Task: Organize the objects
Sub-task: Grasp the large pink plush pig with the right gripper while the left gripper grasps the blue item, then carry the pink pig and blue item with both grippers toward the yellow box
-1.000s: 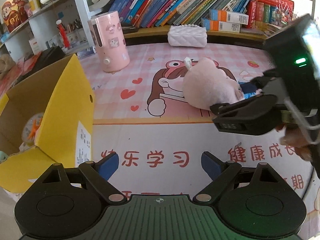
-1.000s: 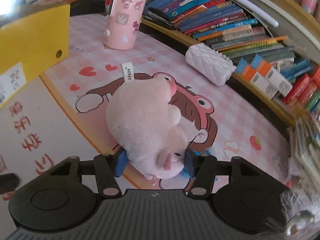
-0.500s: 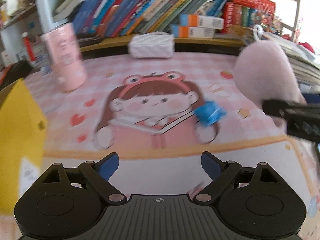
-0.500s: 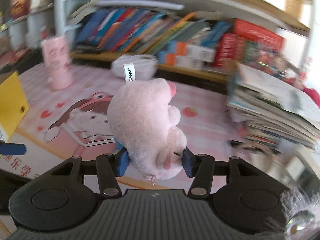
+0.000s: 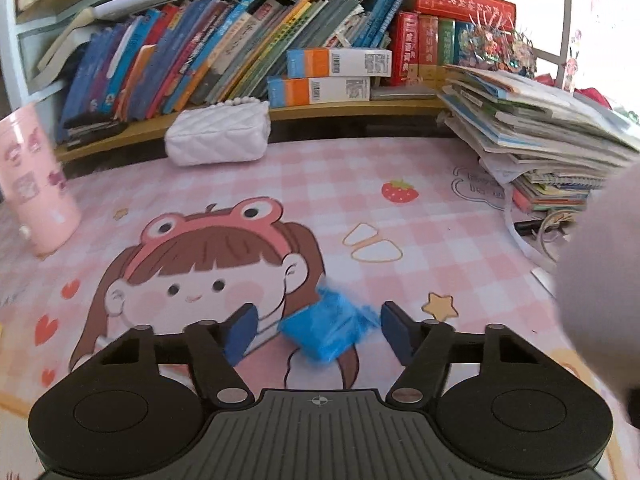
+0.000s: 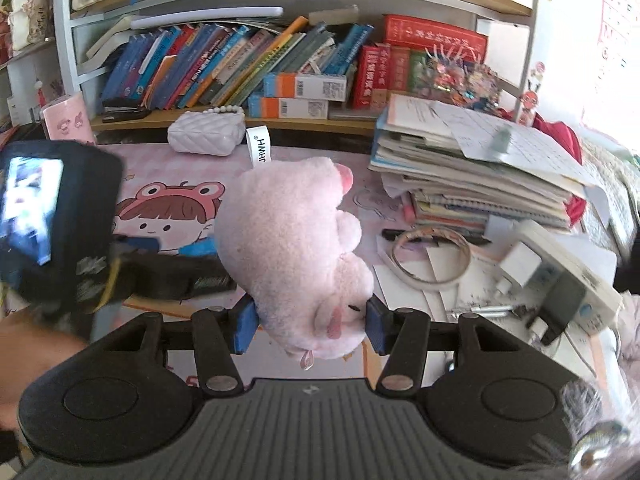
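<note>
Here, around the work area: a pink checked cartoon mat [image 5: 400,216] underneath, a white quilted purse [image 5: 218,136] at 12 o'clock against the low shelf, a row of leaning books [image 5: 224,52] above it, a pink cup [image 5: 34,184] far out at 9 o'clock, a slumped stack of papers and booklets [image 5: 540,136] at 2 o'clock. In the right wrist view, also a tape ring [image 6: 432,258] and a white power strip with plugs [image 6: 560,276] at 3 o'clock, just beside the stack.

Clamped in the right gripper [image 6: 310,326] — a pink plush toy [image 6: 296,248], both blue pads pressed into its sides, white label sticking up, lifted clear of the mat. Same toy seen as a pale blur at the 3 o'clock edge of the left view, blocking part of the mat.

Between the fingers of the left gripper [image 5: 318,330] — a small blue fuzzy object [image 5: 328,328] lying on the mat, right edge close to the right pad, a gap on the left; contact hard to tell through blur. Jaws partly apart, having just been closing.

Compared with 1 second back: plush resting on the mat then, raised now; yellow box gone from both views; left gripper then wide over bare mat, now straddling the blue object.
</note>
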A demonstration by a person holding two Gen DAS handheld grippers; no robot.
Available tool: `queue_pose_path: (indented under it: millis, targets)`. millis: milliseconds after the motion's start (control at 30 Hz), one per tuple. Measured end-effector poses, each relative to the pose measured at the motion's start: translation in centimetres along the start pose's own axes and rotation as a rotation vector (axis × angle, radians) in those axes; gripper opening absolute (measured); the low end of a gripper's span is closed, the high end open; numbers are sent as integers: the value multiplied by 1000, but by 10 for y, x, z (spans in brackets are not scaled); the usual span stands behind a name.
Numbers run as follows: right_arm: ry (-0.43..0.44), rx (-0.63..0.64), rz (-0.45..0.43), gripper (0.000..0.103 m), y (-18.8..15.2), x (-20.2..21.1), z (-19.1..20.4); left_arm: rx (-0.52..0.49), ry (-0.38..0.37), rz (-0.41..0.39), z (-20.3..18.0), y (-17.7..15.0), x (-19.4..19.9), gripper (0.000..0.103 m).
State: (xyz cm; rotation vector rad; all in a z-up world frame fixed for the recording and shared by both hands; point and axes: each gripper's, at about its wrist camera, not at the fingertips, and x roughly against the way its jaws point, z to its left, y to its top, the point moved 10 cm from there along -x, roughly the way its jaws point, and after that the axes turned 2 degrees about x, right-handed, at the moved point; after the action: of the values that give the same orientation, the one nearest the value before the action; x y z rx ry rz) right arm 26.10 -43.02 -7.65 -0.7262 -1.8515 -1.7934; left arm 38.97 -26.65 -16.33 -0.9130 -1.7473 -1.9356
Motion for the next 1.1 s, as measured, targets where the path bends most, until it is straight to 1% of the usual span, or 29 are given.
queue_pose_path:
  millis: [33, 67, 100, 133, 200, 367, 500, 600, 767, 833, 933, 1000, 1100]
  targets:
    - [-6, -2, 2, 51, -1, 2, -2, -7, -4, 5, -2, 0, -4, 50]
    - [-12, -2, 2, 51, -1, 4, -4, -8, -17, 16, -4, -1, -8, 45]
    - [-19, -1, 1, 51, -1, 6, -6, -10, -34, 24, -6, -2, -10, 34]
    - [-26, -1, 1, 51, -1, 8, -8, -19, -47, 36, -8, -5, -12, 30]
    - [-39, -7, 1, 51, -2, 10, -12, -40, -52, 30, -11, -6, -8, 29]
    - [-41, -21, -6, 51, -1, 12, -12, -4, -78, -18, -2, 0, 24, 29]
    - [-11, -29, -10, 51, 1, 11, 2, 22, -65, -33, 19, 1, 57, 29]
    - [15, -32, -16, 51, 3, 13, 19, 48, -53, -32, 38, -5, 83, 29]
    - [78, -13, -36, 51, 3, 25, 54, 71, -9, -52, 75, -29, 137, 29]
    - [101, -6, -29, 51, -2, 30, 69, 103, 11, -53, 92, -41, 157, 29]
    - [139, -13, 8, 51, -14, 37, 94, 169, 41, -45, 118, -63, 181, 29]
    - [158, -15, 33, 51, -23, 41, 111, 190, 62, -44, 132, -74, 193, 29]
    - [189, 13, 68, 51, -33, 48, 143, 217, 86, -50, 155, -88, 213, 29]
